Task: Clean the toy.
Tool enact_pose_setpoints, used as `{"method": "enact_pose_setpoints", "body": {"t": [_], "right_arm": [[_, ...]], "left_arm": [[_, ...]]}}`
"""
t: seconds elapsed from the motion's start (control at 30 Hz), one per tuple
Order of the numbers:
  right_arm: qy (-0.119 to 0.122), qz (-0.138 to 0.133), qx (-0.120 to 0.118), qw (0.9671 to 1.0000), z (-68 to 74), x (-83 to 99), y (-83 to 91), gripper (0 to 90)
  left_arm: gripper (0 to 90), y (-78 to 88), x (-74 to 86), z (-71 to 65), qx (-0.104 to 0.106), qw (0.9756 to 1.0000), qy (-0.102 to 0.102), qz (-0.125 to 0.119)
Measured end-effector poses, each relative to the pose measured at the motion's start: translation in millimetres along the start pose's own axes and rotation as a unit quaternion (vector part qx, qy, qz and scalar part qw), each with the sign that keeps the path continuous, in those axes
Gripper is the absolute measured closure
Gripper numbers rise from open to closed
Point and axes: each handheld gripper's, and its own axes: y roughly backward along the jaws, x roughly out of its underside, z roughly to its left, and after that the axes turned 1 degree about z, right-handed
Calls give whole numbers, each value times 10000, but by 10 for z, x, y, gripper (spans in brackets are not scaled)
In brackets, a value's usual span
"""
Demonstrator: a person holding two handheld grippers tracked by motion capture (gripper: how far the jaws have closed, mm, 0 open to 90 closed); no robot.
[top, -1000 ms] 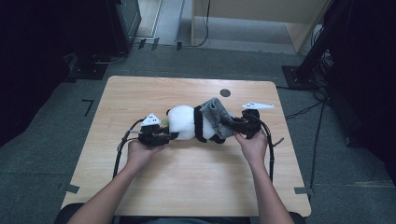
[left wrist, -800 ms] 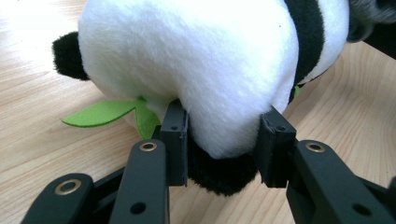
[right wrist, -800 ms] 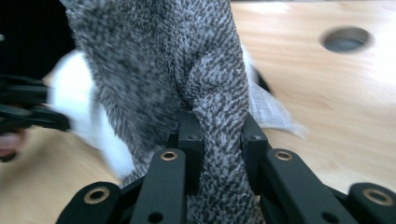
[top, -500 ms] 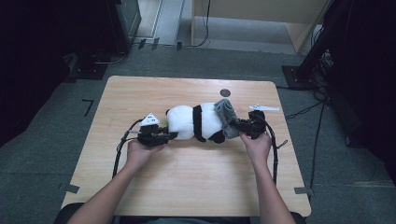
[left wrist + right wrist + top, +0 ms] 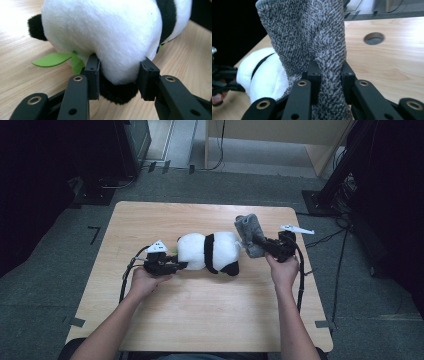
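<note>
A black-and-white panda plush (image 5: 207, 251) lies on its side in the middle of the wooden table (image 5: 200, 320). My left gripper (image 5: 176, 266) is shut on its left end; in the left gripper view the pads pinch white and black fur (image 5: 117, 47), and the jaws have just eased open slightly with the plush still between them. A green felt leaf (image 5: 55, 60) pokes out beside it. My right gripper (image 5: 261, 248) is shut on a grey terry cloth (image 5: 248, 231), which stands up between its jaws (image 5: 312, 32) just right of the panda (image 5: 267, 75).
A round cable hole (image 5: 374, 38) sits in the tabletop behind the cloth. Cables trail from both grippers over the table's sides. Beyond the far edge are a wooden cabinet (image 5: 280, 140) and dark stands on grey floor.
My right gripper has moved right and slightly up, drawing the grey cloth off the panda's right end. The left gripper has stayed put on the panda.
</note>
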Motion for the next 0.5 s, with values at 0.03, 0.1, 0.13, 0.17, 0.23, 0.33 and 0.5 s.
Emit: {"method": "enact_pose_setpoints", "body": {"t": [0.03,0.1,0.13,0.17,0.23,0.33,0.5], "right_arm": [[76,70,-3,9999,31,3,-55,767],[265,267,-7,9993,96,24,-180,767],[373,380,30,9986,128,40,-245,767],[500,481,87,9976,160,60,-301,764],[600,497,191,9968,192,100,-353,758],[392,472,96,9981,155,115,-348,735],[229,584,75,9980,146,114,-365,721]], "left_arm": [[598,-2,2,-6,-2,10000,-33,8],[595,-5,3,-8,-12,10000,3,-2],[594,-7,5,-6,-28,10000,16,8],[593,-7,9,1,-32,10000,42,11],[590,-6,13,14,-32,10000,92,8],[588,-13,13,6,-43,9999,94,-5],[585,-18,20,4,-55,9999,135,-4]]}}
